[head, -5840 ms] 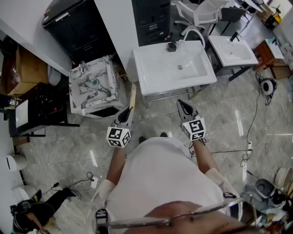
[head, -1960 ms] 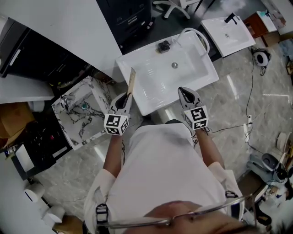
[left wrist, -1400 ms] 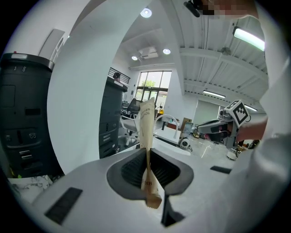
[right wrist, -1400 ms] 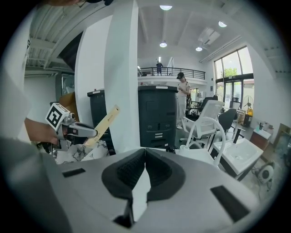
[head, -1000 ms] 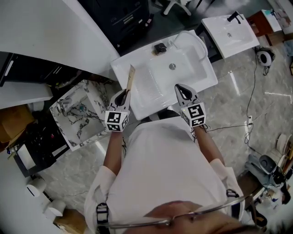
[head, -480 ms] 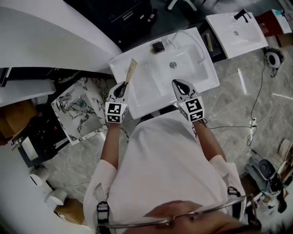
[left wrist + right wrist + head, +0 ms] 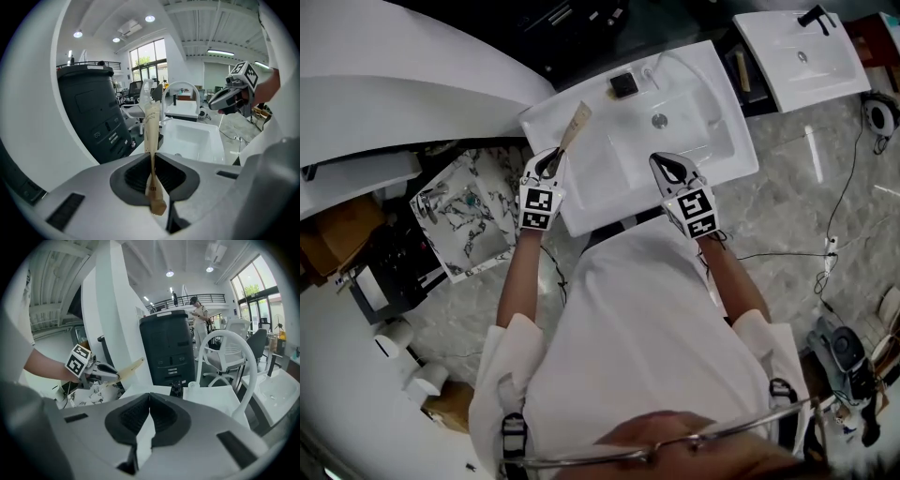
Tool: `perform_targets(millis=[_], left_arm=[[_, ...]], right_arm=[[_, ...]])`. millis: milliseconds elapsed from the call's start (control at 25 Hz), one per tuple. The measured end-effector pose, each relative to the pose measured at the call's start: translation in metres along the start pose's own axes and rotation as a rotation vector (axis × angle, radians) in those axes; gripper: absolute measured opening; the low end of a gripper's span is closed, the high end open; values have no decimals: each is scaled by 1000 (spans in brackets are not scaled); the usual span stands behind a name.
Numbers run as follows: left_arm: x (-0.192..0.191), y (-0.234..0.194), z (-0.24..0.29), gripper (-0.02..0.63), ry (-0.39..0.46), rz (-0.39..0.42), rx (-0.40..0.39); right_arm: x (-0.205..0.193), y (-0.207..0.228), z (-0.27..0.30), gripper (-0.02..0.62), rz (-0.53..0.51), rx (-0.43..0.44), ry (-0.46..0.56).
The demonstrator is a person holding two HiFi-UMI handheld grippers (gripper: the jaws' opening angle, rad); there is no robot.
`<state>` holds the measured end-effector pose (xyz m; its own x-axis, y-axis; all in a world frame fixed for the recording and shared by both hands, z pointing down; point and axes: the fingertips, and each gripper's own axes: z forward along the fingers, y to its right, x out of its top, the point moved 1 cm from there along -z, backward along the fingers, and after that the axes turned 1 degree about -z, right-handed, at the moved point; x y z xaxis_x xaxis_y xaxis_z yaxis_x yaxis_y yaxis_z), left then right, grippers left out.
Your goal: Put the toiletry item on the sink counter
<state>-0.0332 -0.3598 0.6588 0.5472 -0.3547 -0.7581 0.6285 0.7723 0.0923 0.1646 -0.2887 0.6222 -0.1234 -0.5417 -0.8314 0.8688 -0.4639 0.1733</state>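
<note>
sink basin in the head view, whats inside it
Only the drain shows in the basin; the rest looks bare white. The right claw covers a patch near its front.

Marbled basin [image 7: 497, 234] well apart from small white sink [image 7: 830, 80]

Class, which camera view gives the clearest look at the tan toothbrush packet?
The left gripper view: the toothbrush packet stands close up, clamped in the left gripper, its print partly readable. The head view shows it small, over the left of the sink counter; the right gripper view shows it far off, side-on.
</note>
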Motion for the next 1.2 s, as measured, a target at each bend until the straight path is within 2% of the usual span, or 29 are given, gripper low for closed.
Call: perform_targets(millis=[720, 920, 1200], left_arm=[[-50, -33, 109, 32, -272, 213, -30], [-62, -41, 138, 32, -333, 243, -59], [-86, -53, 175, 32, -406, 344, -68]], right_arm=[[-24, 40, 49, 6, 37, 91, -41], [-28, 43, 59, 6, 57, 112, -50], [-39, 47, 67, 6, 72, 130, -69]])
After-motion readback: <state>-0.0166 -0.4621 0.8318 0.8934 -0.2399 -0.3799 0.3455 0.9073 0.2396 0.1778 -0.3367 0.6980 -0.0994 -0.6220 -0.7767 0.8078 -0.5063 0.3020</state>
